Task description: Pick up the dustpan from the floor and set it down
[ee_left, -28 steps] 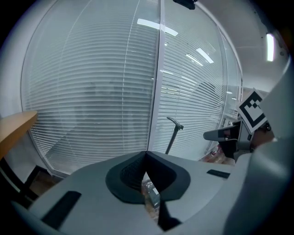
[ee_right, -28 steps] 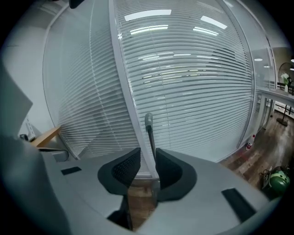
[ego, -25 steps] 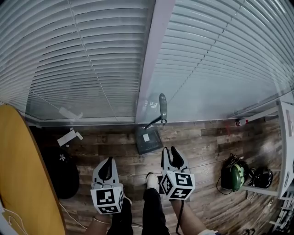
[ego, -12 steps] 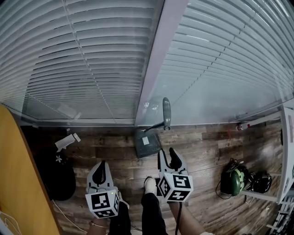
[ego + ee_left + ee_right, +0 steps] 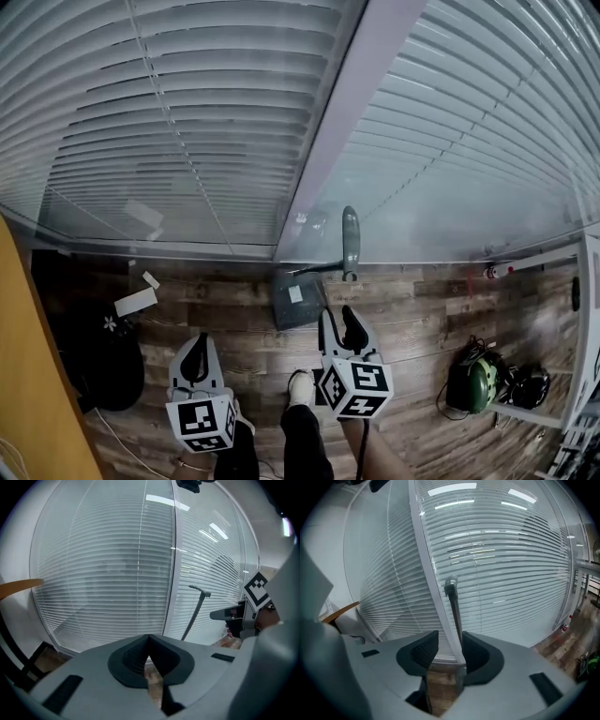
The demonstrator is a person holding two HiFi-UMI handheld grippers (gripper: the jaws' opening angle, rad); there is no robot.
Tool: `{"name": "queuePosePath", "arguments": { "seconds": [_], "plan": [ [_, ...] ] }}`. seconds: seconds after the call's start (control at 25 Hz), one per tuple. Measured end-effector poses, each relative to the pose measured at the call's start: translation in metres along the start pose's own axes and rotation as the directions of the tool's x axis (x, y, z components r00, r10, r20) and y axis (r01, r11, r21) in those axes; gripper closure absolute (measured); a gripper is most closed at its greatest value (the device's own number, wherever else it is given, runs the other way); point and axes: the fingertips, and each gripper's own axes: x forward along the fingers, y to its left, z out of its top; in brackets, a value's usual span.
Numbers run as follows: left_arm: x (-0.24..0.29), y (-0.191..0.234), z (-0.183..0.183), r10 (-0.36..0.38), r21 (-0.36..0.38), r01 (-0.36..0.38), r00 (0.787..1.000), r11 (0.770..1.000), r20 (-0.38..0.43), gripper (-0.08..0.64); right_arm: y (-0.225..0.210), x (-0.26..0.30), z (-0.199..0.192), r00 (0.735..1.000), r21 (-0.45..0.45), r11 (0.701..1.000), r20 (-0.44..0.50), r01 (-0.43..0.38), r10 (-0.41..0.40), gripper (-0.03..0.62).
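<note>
Dim, fisheye-bent edges, ceiling-light glare

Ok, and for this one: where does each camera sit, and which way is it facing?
Head view: on the person's head, looking steeply down at the floor, blinds and dustpan; the left gripper, right gripper and legs show.
Left gripper view: along its shut jaws toward the blinds; the right gripper shows at the right.
Right gripper view: along its jaws, which have just been opening with nothing between them, toward the dustpan's upright handle.
Shared: all three show that handle.
</note>
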Motion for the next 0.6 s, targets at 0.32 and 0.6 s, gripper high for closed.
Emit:
{"name": "queuePosePath", "arguments": {
  "seconds": [0.32, 0.6],
  "plan": [
    [0.014, 0.000, -0.006, 0.006, -0.016, -0.006, 1.000, 1.000, 0.005, 0.554, -0.001, 0.024, 0.007, 1.000, -0.030, 1.000, 0.012, -0.008, 0.008, 0.428],
    [0.027, 0.002, -0.011, 0.013, -0.015, -0.013, 1.000, 1.000, 0.019, 0.555, -0.007, 0.038, 0.010, 1.000, -0.033, 0.999, 0.021, 0.007, -0.006, 0.426]
  ]
}}
